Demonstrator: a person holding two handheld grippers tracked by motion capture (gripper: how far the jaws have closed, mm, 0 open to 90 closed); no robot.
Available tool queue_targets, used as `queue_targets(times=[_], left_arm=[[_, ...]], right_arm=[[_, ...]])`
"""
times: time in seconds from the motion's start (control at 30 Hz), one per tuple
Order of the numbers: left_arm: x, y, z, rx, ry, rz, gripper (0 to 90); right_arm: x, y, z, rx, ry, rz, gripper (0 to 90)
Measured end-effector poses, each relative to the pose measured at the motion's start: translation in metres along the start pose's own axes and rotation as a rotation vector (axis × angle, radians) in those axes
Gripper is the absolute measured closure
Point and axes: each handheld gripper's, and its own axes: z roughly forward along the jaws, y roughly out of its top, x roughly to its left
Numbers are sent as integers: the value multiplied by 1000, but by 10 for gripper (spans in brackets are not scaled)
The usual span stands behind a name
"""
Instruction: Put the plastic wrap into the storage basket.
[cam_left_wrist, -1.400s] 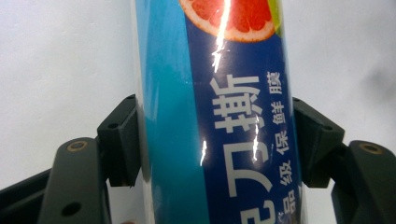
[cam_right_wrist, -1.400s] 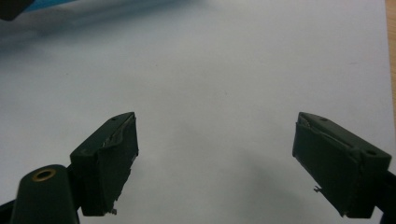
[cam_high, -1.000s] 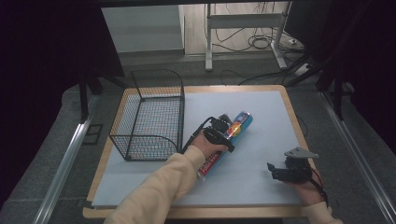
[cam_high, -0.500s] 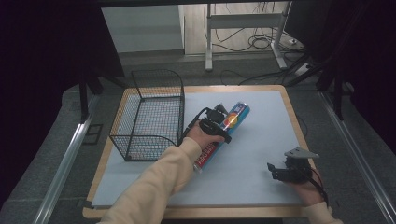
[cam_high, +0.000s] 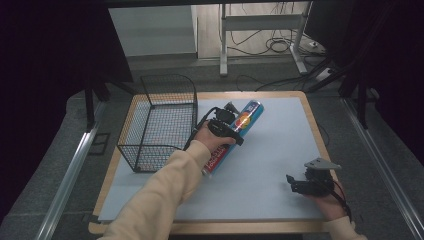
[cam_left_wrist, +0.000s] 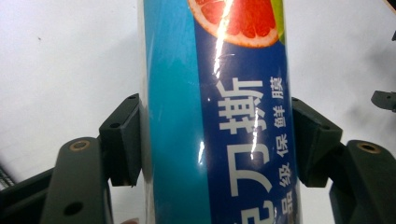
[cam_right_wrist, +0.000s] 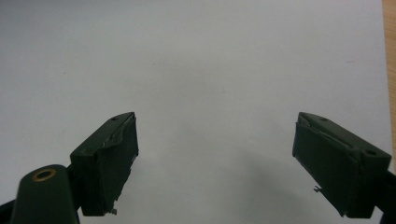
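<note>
A long blue roll of cling film (cam_high: 246, 119), printed with a grapefruit slice and red at its near end, slants across the middle of the white mat. My left gripper (cam_high: 226, 125) is shut on it around its middle, just right of the wire basket (cam_high: 150, 155). In the left gripper view the roll (cam_left_wrist: 215, 84) runs up between the two jaws, and both pads (cam_left_wrist: 122, 140) press its sides. My right gripper (cam_high: 296, 183) rests near the front right of the mat, open, with bare mat between its jaws (cam_right_wrist: 215, 149).
The black wire basket stands open-topped at the left of the table. The white mat (cam_high: 280, 145) lies on a wooden board whose rim shows all round. Beyond the far edge are metal desk legs and cables on the floor.
My left gripper has carried the roll a little farther away and to the left, closer to the basket. The right gripper has stayed where it was.
</note>
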Motion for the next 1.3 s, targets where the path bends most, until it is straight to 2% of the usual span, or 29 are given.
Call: queue_targets(times=[0.3,0.4,0.63,0.77,0.87,1.03,1.3], left_arm=[[6,5,-13,-10,10,-2,316],[9,7,-19,-18,-1,-12,316],[17,15,-37,-39,23,-12,316],[22,17,-47,-49,26,-28,317],[25,19,-53,-58,44,-25,317],[34,21,-63,-67,50,-26,317],[48,23,-73,-89,46,-63,317]], right_arm=[[-1,0,0,1,-4,5,142],[-1,0,0,1,-2,5,142],[-1,0,0,-2,-3,4,142],[-1,0,1,1,0,4,142],[-1,0,1,2,1,4,142],[-1,0,0,1,-1,9,142],[-2,0,0,-1,-2,14,142]])
